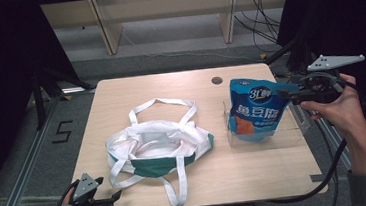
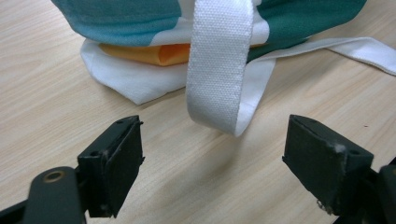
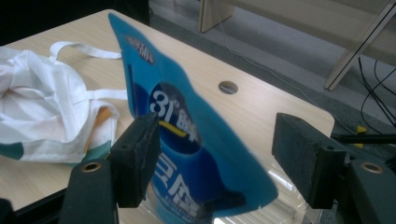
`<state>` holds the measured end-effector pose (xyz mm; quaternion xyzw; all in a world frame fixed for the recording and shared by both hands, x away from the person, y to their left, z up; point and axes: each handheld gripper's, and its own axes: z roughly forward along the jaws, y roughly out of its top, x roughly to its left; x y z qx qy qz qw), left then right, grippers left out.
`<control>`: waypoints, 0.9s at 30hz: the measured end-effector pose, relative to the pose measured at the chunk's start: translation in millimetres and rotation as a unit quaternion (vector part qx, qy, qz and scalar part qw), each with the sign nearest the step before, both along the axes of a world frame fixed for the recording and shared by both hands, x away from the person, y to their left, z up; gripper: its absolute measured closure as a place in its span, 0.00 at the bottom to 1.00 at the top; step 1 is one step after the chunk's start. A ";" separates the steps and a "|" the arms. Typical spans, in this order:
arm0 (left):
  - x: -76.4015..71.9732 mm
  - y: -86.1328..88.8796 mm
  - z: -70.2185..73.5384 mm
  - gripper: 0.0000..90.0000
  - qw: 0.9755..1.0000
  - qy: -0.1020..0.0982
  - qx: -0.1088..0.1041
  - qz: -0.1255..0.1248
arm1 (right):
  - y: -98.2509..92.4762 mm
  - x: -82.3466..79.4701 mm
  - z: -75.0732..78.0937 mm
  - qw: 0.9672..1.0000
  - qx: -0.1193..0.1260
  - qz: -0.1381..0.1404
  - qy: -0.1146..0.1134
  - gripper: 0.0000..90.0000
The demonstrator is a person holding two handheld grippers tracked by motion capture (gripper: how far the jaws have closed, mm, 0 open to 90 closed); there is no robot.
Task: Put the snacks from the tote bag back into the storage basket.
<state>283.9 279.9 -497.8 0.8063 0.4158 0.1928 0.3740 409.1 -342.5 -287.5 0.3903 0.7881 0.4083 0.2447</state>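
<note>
Bare tabletop between tote bag, blue pouch and near edge.

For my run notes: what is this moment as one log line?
right gripper: open, jaws astride blue pouch | left gripper: open, before tote strap | tote bag: on table

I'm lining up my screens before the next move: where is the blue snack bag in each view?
High view: the blue snack bag stands upright right of centre, in a clear tray, by the right claw.
Left gripper view: not in it; the tote bag and its white strap lie ahead.
Right gripper view: centre, between the open jaws.
Shared landmark: the tote bag.
</note>
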 end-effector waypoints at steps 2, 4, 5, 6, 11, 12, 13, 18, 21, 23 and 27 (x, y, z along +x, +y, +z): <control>0.4 1.7 1.4 0.21 1.000 0.000 0.013 -0.013 | -1.6 -2.8 -3.9 1.000 -0.001 0.003 0.001 0.37; 0.2 0.0 -0.3 0.21 1.000 -0.001 0.005 -0.003 | -2.5 -7.0 -8.8 1.000 -0.001 -0.002 -0.001 0.36; 0.3 0.0 0.2 0.21 1.000 -0.003 0.004 -0.006 | -2.4 -9.4 -11.9 1.000 0.000 -0.005 -0.001 0.36; 0.3 1.5 1.1 0.21 1.000 0.000 0.013 -0.014 | -2.8 -13.0 -15.1 1.000 -0.001 -0.006 0.005 0.35; 0.5 1.3 0.4 0.21 1.000 -0.001 0.013 -0.010 | -8.5 -22.4 -30.2 1.000 0.014 -0.019 0.003 0.32; 0.6 1.2 0.4 0.21 1.000 -0.001 0.013 -0.010 | -10.1 -23.1 -33.9 1.000 0.015 -0.020 0.003 0.32; 0.4 0.1 -0.4 0.21 1.000 -0.003 0.007 -0.003 | -11.6 -23.8 -37.2 1.000 0.017 -0.021 0.007 0.32; 0.5 1.3 0.4 0.21 1.000 0.000 0.014 -0.009 | -14.3 -28.8 -53.1 0.999 0.030 -0.039 0.020 0.32; 0.2 2.0 0.2 0.21 1.000 -0.005 0.012 -0.015 | -15.8 -31.0 -62.0 0.998 0.034 -0.053 0.027 0.33; 0.2 0.2 -1.5 0.21 1.000 -0.008 0.004 -0.005 | -15.6 -32.2 -70.1 0.997 0.038 -0.057 0.044 0.34; 0.6 3.2 1.9 0.21 0.999 0.004 0.035 -0.027 | -13.9 -33.0 -87.0 0.996 0.041 -0.068 0.052 0.37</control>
